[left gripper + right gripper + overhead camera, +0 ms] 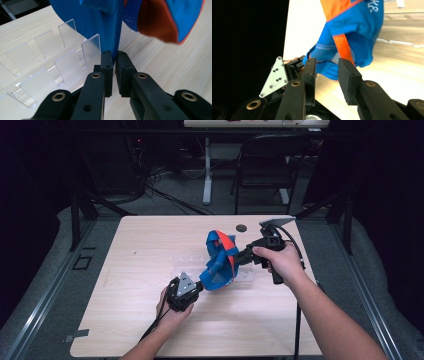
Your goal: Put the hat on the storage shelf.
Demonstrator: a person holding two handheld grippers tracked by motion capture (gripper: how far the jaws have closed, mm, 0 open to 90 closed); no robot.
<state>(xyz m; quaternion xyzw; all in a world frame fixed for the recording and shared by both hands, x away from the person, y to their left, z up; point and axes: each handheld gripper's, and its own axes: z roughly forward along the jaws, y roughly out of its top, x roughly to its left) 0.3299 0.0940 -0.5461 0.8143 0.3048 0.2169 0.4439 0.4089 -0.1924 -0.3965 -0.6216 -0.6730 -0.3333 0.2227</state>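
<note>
A pale wooden table (150,320) is shown with a clear acrylic rack (50,62) of upright dividers lying flat near its middle. Above that rack a blue and orange cap (220,260) is held up in the air between two hand-held grippers. The cap appears soft and light: its mesh panels sag and fold, while the brim (105,27) looks stiffer and is judged the surest place to be taken hold of. The fabric is unlikely to be damaged, though it could slip or twist if pinched only at a loose edge.

The left gripper (113,62) is seen nearly closed, its pads clamped on the thin blue brim edge. The right gripper (327,72) is seen with jaws parted about the cap's rear, the pads standing clear of the fabric; a firm hold there is not shown. A small dark disc (241,227) lies on the table's far side.
</note>
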